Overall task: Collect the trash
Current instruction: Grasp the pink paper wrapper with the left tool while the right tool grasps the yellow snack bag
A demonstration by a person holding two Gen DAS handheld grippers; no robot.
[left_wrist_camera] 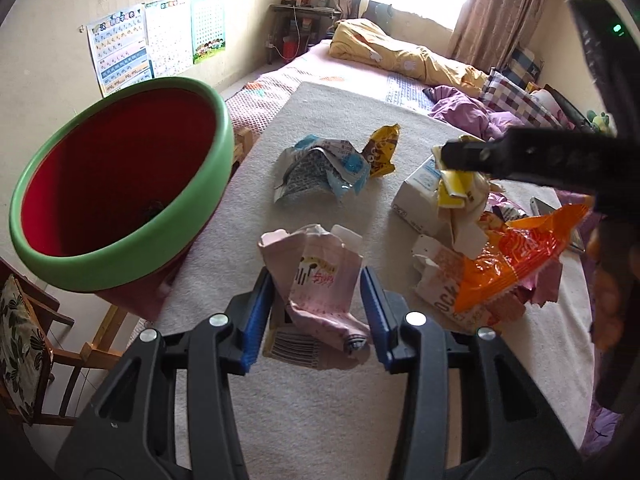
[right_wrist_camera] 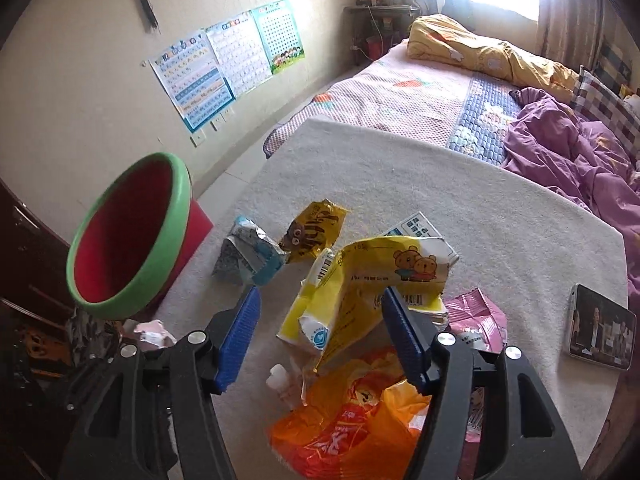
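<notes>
My left gripper [left_wrist_camera: 316,312] is shut on a crumpled pink carton [left_wrist_camera: 320,280], with both blue pads against its sides, above the beige mat [left_wrist_camera: 320,420]. A red bin with a green rim [left_wrist_camera: 132,272] tilts toward the mat at the left; its rim [right_wrist_camera: 182,200] shows in the right wrist view too. My right gripper [right_wrist_camera: 320,336] straddles a crumpled yellow carton [right_wrist_camera: 360,280] that lies on a trash pile. The right pad touches it and the left pad [right_wrist_camera: 240,336] stands clear. In the left wrist view a right-gripper finger [left_wrist_camera: 480,156] lies over that carton [left_wrist_camera: 454,188].
Loose on the mat are a blue-grey wrapper [left_wrist_camera: 320,168], a yellow-brown wrapper [left_wrist_camera: 382,148], a white box [left_wrist_camera: 420,196], an orange bag [right_wrist_camera: 352,432] and a pink wrapper [right_wrist_camera: 476,320]. A phone [right_wrist_camera: 600,328] lies at the right edge. A wooden chair [left_wrist_camera: 24,340] stands below the bin.
</notes>
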